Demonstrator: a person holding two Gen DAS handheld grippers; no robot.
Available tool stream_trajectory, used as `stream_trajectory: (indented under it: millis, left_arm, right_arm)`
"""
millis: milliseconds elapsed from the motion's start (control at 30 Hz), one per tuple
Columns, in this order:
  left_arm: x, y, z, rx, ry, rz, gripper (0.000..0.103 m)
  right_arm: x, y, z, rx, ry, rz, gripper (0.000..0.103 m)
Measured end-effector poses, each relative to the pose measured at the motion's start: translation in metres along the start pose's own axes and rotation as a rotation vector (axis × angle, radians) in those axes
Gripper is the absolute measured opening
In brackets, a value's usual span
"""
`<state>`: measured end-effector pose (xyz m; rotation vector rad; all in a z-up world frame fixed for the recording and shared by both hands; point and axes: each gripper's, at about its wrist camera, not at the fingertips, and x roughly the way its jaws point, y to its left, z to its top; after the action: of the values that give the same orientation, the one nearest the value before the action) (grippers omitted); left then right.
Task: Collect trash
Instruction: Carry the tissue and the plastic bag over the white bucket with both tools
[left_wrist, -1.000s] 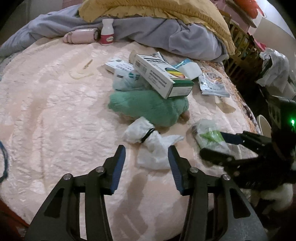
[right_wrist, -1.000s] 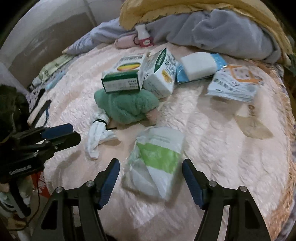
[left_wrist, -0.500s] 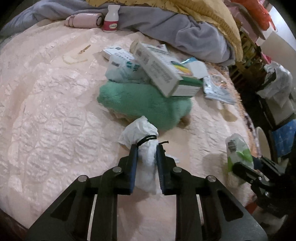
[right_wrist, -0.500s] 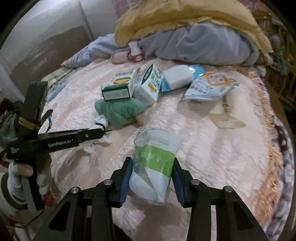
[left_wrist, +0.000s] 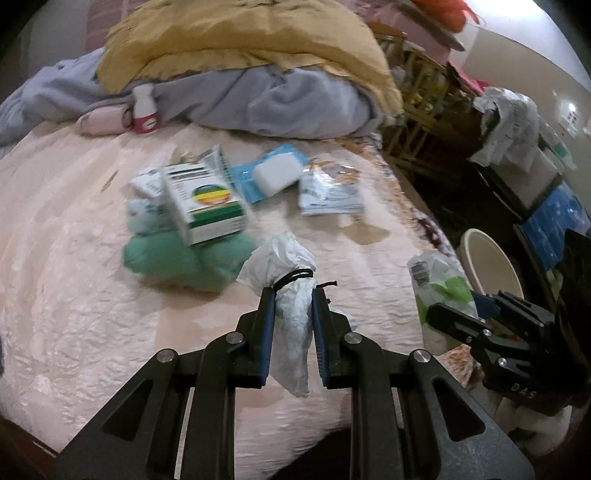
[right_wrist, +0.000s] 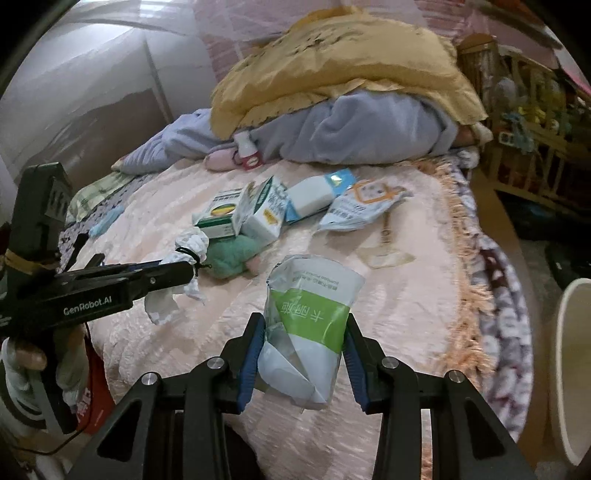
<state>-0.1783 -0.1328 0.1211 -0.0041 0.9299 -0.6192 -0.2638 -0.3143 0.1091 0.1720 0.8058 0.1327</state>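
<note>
Pinching white tissue wad (left_wrist: 293, 314), left gripper (left_wrist: 293, 295); right gripper (right_wrist: 303, 332) clamps green-white packet (right_wrist: 310, 325).

"GenRobot.AI" is printed in white on the black side of the left hand-held gripper (right_wrist: 186, 275), seen from the right wrist. In the left wrist view, the right hand-held gripper (left_wrist: 448, 312) bears the letters "DAS" on its dark body. The green and white plastic wrapper (right_wrist: 308, 332) carries large white Chinese characters, seen upside down, on its green band; the small print above them is too fine to read.
</note>
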Motion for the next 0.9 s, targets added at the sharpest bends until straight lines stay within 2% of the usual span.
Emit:
stream_trajectory:
  millis: [900]
  left_arm:
    - [0.030, -0.146, 0.028, 0.272, -0.022, -0.089, 0.017]
  right_arm:
    - [-0.088, -0.104, -0.025, 0.143, -0.115, -0.209, 0.040]
